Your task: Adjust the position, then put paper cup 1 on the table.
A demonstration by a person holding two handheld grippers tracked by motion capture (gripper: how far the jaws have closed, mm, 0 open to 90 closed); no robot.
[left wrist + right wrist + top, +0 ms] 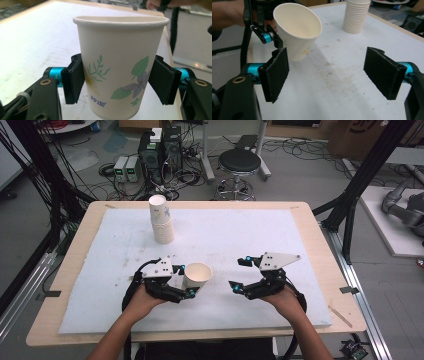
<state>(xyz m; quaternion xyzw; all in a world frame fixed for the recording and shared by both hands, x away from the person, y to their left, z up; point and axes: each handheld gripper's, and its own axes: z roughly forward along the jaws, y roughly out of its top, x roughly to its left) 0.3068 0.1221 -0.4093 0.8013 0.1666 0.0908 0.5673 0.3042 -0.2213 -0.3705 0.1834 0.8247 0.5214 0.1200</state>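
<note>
White mat (100, 270); leaf print on cup (117, 65), left claw (117, 80) view

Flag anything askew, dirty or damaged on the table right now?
The paper cup between the left gripper's pads looks squeezed: in the right gripper view its rim is oval. It also leans. The white mat shows brownish smudges. The cup stack leans slightly.

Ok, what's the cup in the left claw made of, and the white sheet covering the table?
The cup looks like thin paper: matte white wall, rolled rim, printed leaves and flowers, plain cream inside. It may have a coating, but I can't tell. The white sheet looks like soft foam or felt-like board, matte, scuffed and stained in places; I can't tell which. It lies on a light wooden table.
</note>
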